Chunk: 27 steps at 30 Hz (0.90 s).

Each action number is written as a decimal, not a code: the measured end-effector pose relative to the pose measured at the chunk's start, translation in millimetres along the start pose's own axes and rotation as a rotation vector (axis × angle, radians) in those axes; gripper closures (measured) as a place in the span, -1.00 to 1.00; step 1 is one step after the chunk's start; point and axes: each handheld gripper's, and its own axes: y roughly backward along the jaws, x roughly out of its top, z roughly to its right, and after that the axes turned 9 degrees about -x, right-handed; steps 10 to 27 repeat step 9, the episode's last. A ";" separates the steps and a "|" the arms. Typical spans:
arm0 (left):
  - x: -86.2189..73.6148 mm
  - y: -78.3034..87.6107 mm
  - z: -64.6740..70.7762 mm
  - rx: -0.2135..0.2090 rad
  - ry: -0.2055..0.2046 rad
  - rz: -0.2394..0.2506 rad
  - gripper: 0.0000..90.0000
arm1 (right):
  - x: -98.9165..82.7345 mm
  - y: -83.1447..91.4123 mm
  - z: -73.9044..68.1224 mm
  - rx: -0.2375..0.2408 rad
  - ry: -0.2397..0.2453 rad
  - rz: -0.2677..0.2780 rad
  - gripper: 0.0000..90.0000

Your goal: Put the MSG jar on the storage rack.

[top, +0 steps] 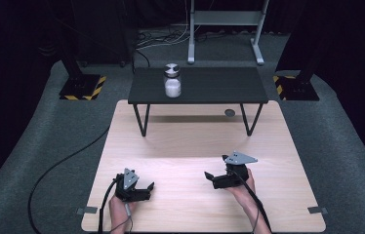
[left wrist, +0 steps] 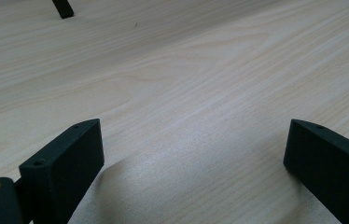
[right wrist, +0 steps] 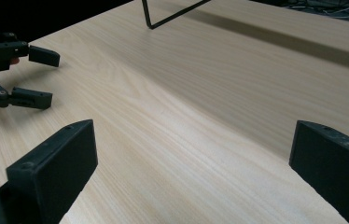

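A small clear glass jar (top: 172,81) with a round silver lid and white stuff inside stands on a low black shelf with thin metal legs (top: 229,92). The shelf sits at the far edge of a big pale wooden table (top: 195,146). The jar is on the left part of the shelf, well apart from both tongs.

The left gripper (top: 144,189) lies low near the front of the table, held in a hand (top: 120,210). Its two black jaws are spread wide, with only bare wood between them in the left gripper view (left wrist: 193,154). The right gripper (top: 209,175) is near the front too, a bit farther in, held by the other hand (top: 241,187). Its jaws are spread wide as well and hold nothing (right wrist: 191,158). The two grippers point at each other with a gap of bare table between them. In the right gripper view the left gripper (right wrist: 42,77) shows at the far left.

Nothing stands between the tongs and the shelf. The wood is smooth with fine lines. The jaws are flat, dull black blocks. Each gripper has a grey three-cornered plate (top: 240,158) on top and a black cable (top: 63,161). The floor is grey carpet (top: 34,146).
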 end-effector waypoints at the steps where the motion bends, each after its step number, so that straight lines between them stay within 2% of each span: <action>1: 0.1 0.1 0.1 0.000 0.000 -0.001 -0.90 | -1.3 -0.6 0.0 0.002 -0.003 -0.002 -1.00; 9: 0.0 -0.1 -0.1 0.000 0.002 0.000 -0.90 | -8.0 1.1 1.3 0.016 0.007 0.002 -1.00; 27: 0.0 -0.1 -0.1 0.000 0.002 0.000 -0.90 | -8.0 1.1 1.3 0.016 0.007 0.002 -1.00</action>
